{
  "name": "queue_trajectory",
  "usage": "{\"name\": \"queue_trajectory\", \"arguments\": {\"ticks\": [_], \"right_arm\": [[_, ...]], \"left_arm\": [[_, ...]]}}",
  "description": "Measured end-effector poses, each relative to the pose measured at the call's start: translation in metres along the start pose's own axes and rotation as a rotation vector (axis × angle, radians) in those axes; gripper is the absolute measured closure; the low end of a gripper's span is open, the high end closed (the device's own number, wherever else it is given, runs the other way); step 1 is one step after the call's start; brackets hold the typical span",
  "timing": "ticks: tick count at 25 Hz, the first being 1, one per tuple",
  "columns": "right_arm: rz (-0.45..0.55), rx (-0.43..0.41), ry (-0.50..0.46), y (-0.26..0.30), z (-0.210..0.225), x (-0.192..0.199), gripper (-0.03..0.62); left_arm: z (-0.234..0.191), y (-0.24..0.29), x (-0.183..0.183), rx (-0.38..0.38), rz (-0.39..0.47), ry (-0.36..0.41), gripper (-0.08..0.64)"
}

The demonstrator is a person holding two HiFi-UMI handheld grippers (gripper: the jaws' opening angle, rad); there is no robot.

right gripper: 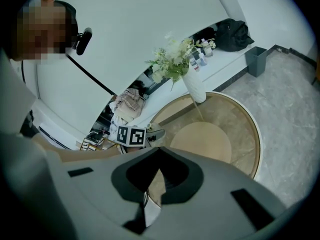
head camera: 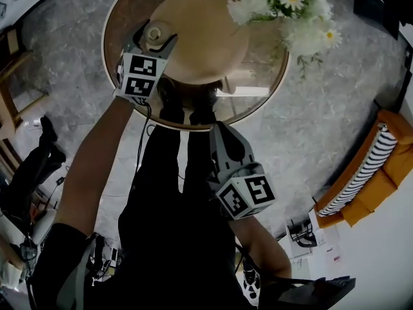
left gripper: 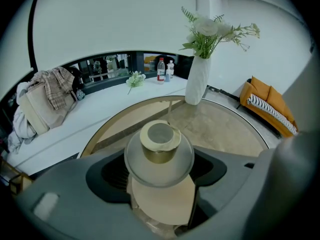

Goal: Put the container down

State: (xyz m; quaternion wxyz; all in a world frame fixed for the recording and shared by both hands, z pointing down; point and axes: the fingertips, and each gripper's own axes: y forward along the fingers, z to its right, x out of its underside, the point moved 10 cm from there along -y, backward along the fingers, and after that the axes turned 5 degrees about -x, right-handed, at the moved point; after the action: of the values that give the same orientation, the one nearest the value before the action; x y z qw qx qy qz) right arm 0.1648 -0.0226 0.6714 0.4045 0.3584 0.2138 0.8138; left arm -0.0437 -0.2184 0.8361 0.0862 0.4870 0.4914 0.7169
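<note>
Left side: left gripper (head camera: 155,39) is out over the near-left part of the round glass desk (head camera: 129,6). In the left gripper view its jaws pinch the container (left gripper: 159,154), a small jar with a clear domed lid and a cork-coloured knob on top. The jaws press on the tan body from both sides. The container sits upright, just beside the tan disc (head camera: 203,37) at the desk's middle. Cannot tell whether its base touches the glass.

Centre: right gripper (head camera: 218,131) hangs low, near the person's legs, off the desk edge. Its jaws are pressed together with nothing between them.

Right side: white vase (left gripper: 196,84) with flowers (head camera: 290,5) stands at the far side of the desk, well apart from the container.

Progress, as judged: container carried to the desk, not yet released. Left to do: seat it on the glass, spread the left jaws, back off.
</note>
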Motion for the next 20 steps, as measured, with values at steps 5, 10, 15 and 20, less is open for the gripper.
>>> {"name": "queue_trajectory", "arguments": {"ticks": [5, 10, 15, 20], "right_arm": [[-0.008, -0.002, 0.005, 0.002, 0.002, 0.002, 0.586], [-0.009, -0.005, 0.016, 0.0, 0.001, 0.004, 0.585], [-0.008, 0.004, 0.035, 0.002, 0.005, 0.005, 0.586], [-0.006, 0.008, 0.035, 0.001, 0.006, 0.005, 0.586]], "left_arm": [[0.003, 0.008, 0.005, 0.004, 0.002, 0.005, 0.222], [0.006, 0.011, 0.009, 0.012, -0.005, 0.015, 0.222], [0.005, 0.012, 0.01, 0.016, 0.004, 0.014, 0.222], [0.005, 0.01, 0.01, 0.01, -0.004, 0.021, 0.222]]}}
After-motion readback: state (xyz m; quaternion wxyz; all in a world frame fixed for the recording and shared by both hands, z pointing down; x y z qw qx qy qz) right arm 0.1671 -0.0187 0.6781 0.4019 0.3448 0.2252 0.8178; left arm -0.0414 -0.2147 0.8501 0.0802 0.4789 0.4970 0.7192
